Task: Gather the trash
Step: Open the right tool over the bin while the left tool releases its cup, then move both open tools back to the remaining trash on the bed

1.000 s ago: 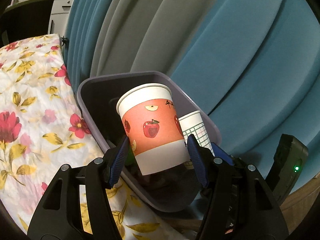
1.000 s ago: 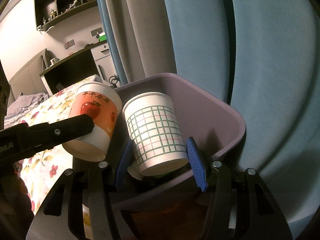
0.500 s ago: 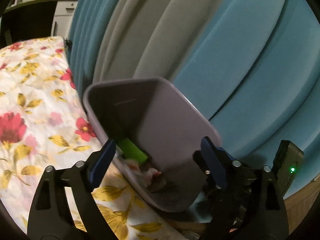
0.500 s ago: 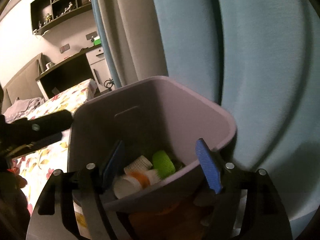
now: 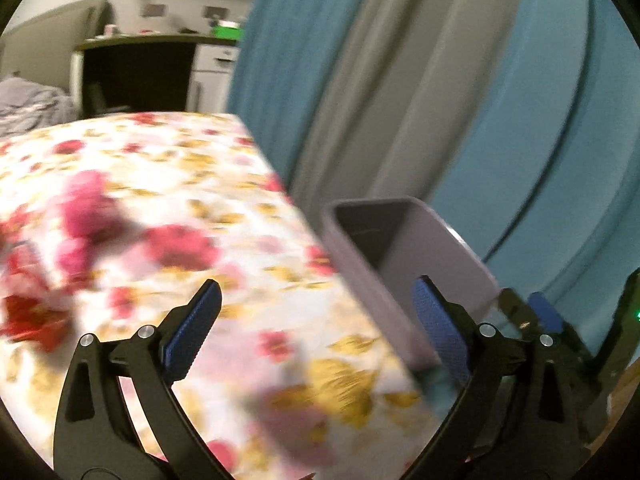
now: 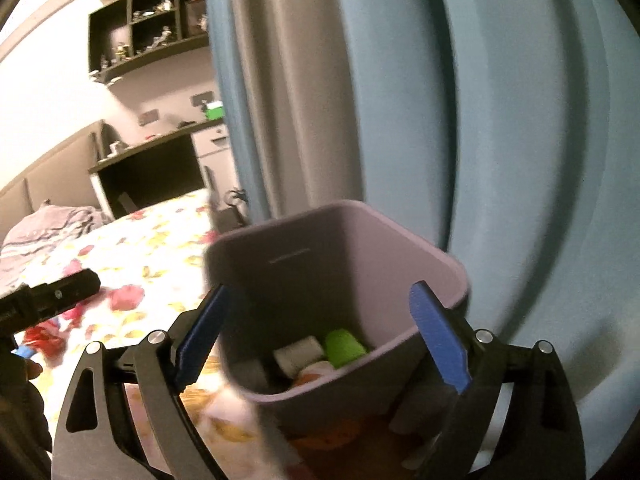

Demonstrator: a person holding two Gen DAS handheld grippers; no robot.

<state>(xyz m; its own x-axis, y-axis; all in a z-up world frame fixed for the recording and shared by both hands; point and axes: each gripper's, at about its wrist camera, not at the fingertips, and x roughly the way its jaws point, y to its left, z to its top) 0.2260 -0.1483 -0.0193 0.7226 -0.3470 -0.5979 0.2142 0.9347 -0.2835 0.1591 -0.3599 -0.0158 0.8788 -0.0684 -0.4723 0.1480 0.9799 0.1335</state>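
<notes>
Both claws stand with their blue-padded fingers wide apart and nothing between them. The left claw [image 5: 316, 320] hangs over the flower-printed bed cover [image 5: 168, 216], its right finger overlapping the near rim of the grey-purple plastic waste bin [image 5: 436, 240], which stands just beside the bed's edge and in front of the blue and grey curtain [image 5: 440, 80]. The right claw [image 6: 320, 320] sits at the bin's [image 6: 344, 240] near rim, one finger to either side of the opening. Inside the bin, at the bottom, lie the collected pieces of trash: a bright green cylinder [image 6: 344, 346], a white paper cup on its side [image 6: 298, 356] touching the green one, and something orange and white [image 6: 316, 374] just in front of them, too blurred to name. To the left of the bin, over the bed cover, the black side of the left claw [image 6: 60, 292] shows in the right wrist view. Behind the bed stands a dark desk [image 6: 148, 172].
</notes>
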